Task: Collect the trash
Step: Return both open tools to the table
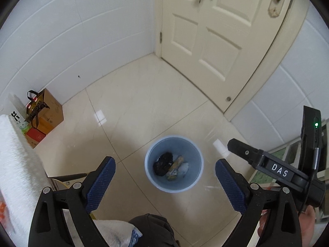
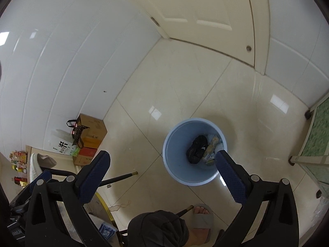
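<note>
A pale tiled floor [image 1: 144,107] is seen to fill most of both views, bounded by white tiled walls and a cream panelled door [image 1: 205,41] at the far side. Against the far-left wall a stack of cardboard boxes [image 1: 51,111] with a patterned carrier bag is set. Near the middle of the floor a blue waste bin [image 1: 151,177] stands upright, and the trash [image 1: 170,166] is found inside it: a crumpled black bag, a yellowish wrapper and some pale scraps at the bottom.

The left gripper [image 1: 165,183] is held above the bin with its blue-padded tongs wide apart and nothing between them. The right gripper [image 2: 162,175] is likewise spread wide and empty, its right finger overlapping the bin's near rim in the picture.

The collecting is judged to be well advanced, since the pieces lie in the bin and no loose litter is made out on the open floor, apart from a thin thread near the person's foot. Whether more remains elsewhere cannot be told.

Only the left wrist view shows the right gripper from outside and a white towel-like cloth [image 1: 18,164]. Only the right wrist view shows a sandalled foot [image 2: 202,216], a green-topped table [image 2: 316,135] at the right and bottles at the far left.
</note>
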The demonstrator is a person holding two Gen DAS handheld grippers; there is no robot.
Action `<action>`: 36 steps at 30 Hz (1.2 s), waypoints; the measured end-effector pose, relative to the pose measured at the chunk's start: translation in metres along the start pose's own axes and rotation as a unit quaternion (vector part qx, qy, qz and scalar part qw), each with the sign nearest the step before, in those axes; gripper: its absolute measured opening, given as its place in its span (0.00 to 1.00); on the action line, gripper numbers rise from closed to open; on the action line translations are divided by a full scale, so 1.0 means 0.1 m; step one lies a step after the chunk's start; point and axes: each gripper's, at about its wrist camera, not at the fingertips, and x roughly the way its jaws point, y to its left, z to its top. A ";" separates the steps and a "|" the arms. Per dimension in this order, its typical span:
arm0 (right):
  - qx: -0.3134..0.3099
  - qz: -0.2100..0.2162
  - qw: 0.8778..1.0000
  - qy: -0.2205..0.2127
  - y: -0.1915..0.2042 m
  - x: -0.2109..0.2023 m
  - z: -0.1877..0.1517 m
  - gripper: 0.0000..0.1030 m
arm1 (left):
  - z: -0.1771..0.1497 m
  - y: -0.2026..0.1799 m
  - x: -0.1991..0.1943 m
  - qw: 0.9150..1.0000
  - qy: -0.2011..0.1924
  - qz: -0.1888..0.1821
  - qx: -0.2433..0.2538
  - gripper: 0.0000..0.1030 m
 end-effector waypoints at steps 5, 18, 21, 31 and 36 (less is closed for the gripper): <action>-0.023 0.010 0.999 -0.031 0.26 -0.36 -0.09 1.00 | -0.22 0.24 -0.61 0.999 -0.046 -0.015 -0.010 0.93; -0.150 0.076 0.980 -0.106 1.58 -1.35 -0.58 1.00 | -1.21 0.91 -2.12 0.982 -0.179 0.011 -0.063 0.99; -0.182 0.091 0.972 -0.116 1.89 -1.48 -0.76 1.00 | -1.49 1.06 -2.36 0.976 -0.199 0.026 -0.080 0.99; -0.286 0.127 0.943 -0.115 2.80 -1.59 -1.30 1.00 | -2.62 1.42 -3.19 0.954 -0.255 0.067 -0.146 0.99; -0.323 0.135 0.930 -0.111 3.14 -1.53 -1.57 1.00 | -3.02 1.54 -3.41 0.943 -0.266 0.089 -0.177 0.99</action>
